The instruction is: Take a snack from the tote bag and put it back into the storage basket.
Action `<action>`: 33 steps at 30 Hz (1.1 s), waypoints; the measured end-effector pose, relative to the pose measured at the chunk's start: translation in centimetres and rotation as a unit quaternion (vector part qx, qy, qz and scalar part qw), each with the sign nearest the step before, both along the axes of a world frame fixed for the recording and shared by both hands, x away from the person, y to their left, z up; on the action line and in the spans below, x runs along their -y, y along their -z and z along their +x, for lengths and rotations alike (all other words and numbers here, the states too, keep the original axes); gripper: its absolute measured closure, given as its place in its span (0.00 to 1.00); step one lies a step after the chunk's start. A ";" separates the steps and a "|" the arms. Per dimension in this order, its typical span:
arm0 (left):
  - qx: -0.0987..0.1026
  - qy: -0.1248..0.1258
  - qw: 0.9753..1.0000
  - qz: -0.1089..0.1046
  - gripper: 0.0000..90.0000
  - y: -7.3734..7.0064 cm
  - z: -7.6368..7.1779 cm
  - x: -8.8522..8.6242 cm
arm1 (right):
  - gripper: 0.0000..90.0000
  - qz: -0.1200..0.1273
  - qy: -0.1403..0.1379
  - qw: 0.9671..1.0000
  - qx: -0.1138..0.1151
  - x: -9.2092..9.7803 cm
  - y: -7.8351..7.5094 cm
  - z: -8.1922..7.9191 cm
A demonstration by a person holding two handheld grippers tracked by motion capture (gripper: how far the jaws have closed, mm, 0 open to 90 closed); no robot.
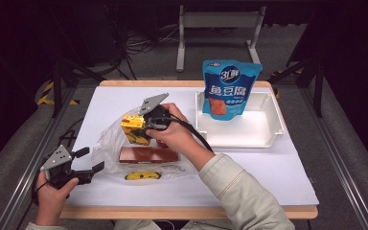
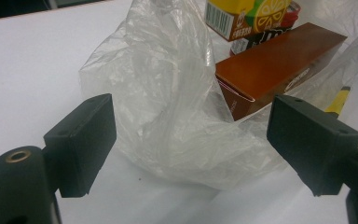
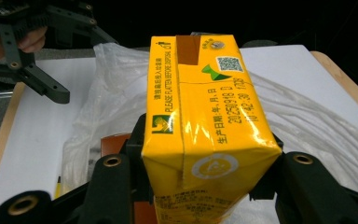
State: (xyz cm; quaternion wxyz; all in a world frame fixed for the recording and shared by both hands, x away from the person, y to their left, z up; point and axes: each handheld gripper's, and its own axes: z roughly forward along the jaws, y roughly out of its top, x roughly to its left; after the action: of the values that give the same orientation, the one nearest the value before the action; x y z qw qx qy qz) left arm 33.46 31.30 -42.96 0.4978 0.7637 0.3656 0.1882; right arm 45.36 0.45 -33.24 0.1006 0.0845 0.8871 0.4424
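Right gripper [image 3: 205, 186] clamped across the flat sides of yellow drink carton [image 3: 200, 121], carton up off the clear plastic bag [image 1: 108, 141] mid-table, just above brown box [image 1: 148, 154]. Left gripper [image 1: 87, 166] spread wide, holding nothing, jaws either side of the bag's crumpled edge near front-left. Carton likely liquid-filled, fairly heavy, glossy and slick, walls denting under squeeze; best gripped mid-body on broad faces, not the folded top.
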 end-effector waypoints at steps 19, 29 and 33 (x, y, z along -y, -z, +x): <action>0.002 0.000 1.000 -0.001 0.18 0.0 0.0 0.1 | 0.61 0.026 -0.013 1.000 0.007 1.1 -3.6 -1.0; 0.001 0.000 1.000 -0.004 0.18 -0.1 0.0 0.0 | 0.60 0.035 -0.013 0.999 0.007 2.2 -4.7 -1.0; 0.001 0.001 1.000 -0.004 0.18 -0.1 0.0 0.0 | 0.60 0.037 -0.011 0.999 0.008 2.8 -5.1 -1.0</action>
State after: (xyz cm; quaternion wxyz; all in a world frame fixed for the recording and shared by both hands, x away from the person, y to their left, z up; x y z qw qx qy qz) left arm 33.45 31.29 -42.89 0.5013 0.7618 0.3652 0.1871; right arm 44.39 -2.32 -28.11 0.0997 0.0750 0.8704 0.4764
